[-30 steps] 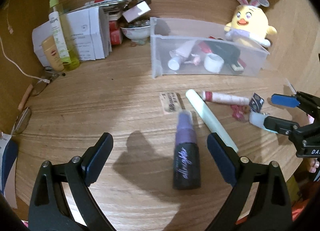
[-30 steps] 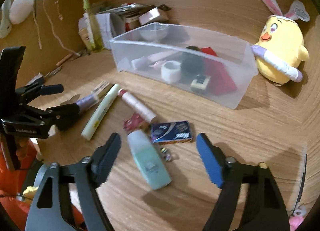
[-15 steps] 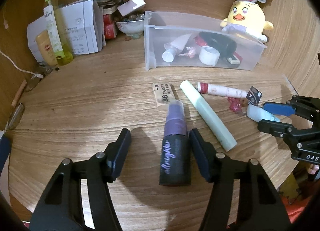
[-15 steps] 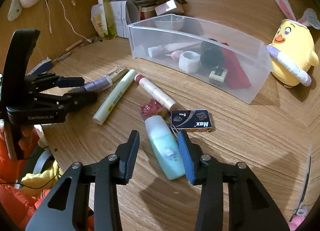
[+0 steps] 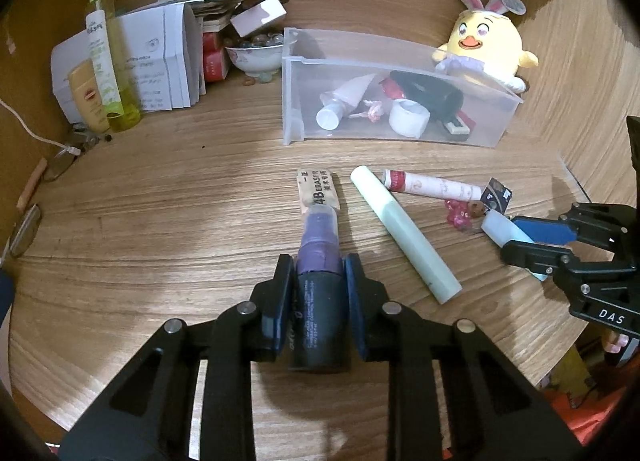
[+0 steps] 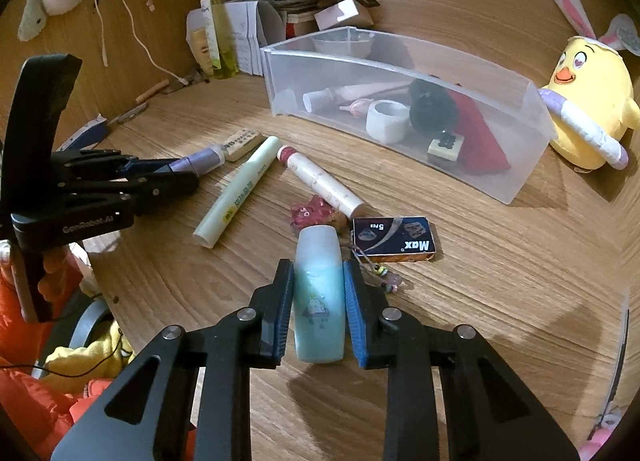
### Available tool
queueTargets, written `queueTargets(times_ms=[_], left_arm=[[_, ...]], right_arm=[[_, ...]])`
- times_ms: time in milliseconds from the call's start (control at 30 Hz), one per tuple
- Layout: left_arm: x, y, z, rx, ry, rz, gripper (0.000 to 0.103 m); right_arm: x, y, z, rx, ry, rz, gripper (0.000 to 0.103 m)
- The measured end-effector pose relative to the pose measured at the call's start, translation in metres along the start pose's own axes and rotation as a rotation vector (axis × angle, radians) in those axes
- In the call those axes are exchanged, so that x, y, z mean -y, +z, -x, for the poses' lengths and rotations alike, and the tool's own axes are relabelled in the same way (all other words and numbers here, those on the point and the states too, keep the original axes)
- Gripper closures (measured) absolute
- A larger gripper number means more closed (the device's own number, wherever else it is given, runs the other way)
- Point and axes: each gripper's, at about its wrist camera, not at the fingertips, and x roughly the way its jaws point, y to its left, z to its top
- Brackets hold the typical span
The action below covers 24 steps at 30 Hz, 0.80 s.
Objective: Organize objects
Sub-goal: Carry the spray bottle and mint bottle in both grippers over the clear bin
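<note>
- The left gripper (image 5: 319,293) has just been closing; its pads now clamp the purple spray bottle (image 5: 318,285), which lies on the desk (image 5: 160,221) near its front edge.
- The right gripper (image 6: 319,301) has likewise been closing and now grips the blue bottle (image 6: 319,293).
- A second ago both stood wide around their bottles (untouched then).
- Both look ready to lift toward the clear bin (image 5: 496,129) at the back.
</note>
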Motion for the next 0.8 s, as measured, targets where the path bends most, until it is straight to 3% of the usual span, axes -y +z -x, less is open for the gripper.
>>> queueTargets(times_ms=[367,800], left_arm=[[-0.004,0.011,0.023,0.086,0.012,0.021,0.078],[0.007,0.043,0.047,0.198,-0.023,0.004,0.078]], right_arm=[[0.005,0.013,0.019,0.071,0.001,-0.022,0.08],[0.018,0.041,0.043,0.186,-0.038,-0.045,0.08]])
